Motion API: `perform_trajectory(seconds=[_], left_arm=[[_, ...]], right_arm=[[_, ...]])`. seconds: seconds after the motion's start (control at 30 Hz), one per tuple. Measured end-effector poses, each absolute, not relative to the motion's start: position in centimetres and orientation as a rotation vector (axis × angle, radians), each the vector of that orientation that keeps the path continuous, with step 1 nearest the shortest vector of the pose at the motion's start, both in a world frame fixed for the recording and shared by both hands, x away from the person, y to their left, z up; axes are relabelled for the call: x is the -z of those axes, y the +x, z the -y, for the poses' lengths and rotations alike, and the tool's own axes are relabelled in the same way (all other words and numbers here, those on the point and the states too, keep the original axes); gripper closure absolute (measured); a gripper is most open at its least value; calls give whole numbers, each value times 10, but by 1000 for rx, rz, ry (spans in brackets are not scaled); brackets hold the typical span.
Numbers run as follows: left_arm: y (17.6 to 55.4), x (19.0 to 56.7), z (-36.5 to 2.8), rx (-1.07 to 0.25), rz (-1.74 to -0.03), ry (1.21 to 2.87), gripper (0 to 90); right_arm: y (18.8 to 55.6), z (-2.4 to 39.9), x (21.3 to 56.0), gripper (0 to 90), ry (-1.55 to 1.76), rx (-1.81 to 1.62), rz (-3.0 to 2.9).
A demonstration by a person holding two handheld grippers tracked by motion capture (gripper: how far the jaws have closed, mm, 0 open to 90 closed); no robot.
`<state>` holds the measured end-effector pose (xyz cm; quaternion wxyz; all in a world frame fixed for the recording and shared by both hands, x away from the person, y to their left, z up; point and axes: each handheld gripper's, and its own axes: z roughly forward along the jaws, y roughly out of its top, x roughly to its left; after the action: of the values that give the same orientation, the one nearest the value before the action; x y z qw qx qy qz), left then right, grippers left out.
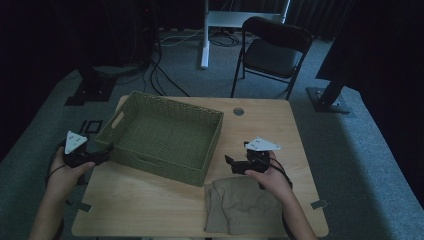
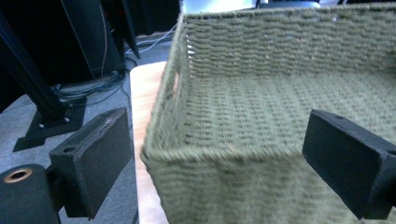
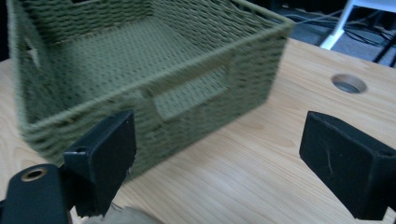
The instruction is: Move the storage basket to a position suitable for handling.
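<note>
Folded tan cloth [image 1: 245, 205] nearest, green woven basket [image 1: 165, 135] between both grippers' released jaws

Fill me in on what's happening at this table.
A person holds a pair of tongs in each hand at a wooden table. The left tongs are open at a corner of an empty green woven basket. The right tongs are open above folded tan cloth. Nothing is gripped yet.
</note>
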<state>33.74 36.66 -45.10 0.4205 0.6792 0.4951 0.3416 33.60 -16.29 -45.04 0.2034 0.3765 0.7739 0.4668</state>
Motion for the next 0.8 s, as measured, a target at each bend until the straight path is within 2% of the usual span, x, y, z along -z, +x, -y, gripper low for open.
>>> perform_trajectory(seconds=[0.03,0.27,0.47,0.7,0.77,0.8], left_arm=[[340,452,-368,-859,-1244,1701,87],[360,454,-376,-836,-1283,1644,91],[372,458,-383,-805,-1338,1578,157],[382,466,-386,-827,-1358,1625,310],[383,467,-386,-852,-1359,1625,319],[384,467,-386,-854,-1361,1619,368]], right_arm=[[335,160,450,147,1037,-1305,-2166],[333,138,444,150,989,-1338,-2176],[333,119,446,155,959,-1362,-2192],[333,105,448,186,958,-1345,-2191],[333,99,450,186,981,-1357,-2179],[334,97,450,186,988,-1361,-2175]])
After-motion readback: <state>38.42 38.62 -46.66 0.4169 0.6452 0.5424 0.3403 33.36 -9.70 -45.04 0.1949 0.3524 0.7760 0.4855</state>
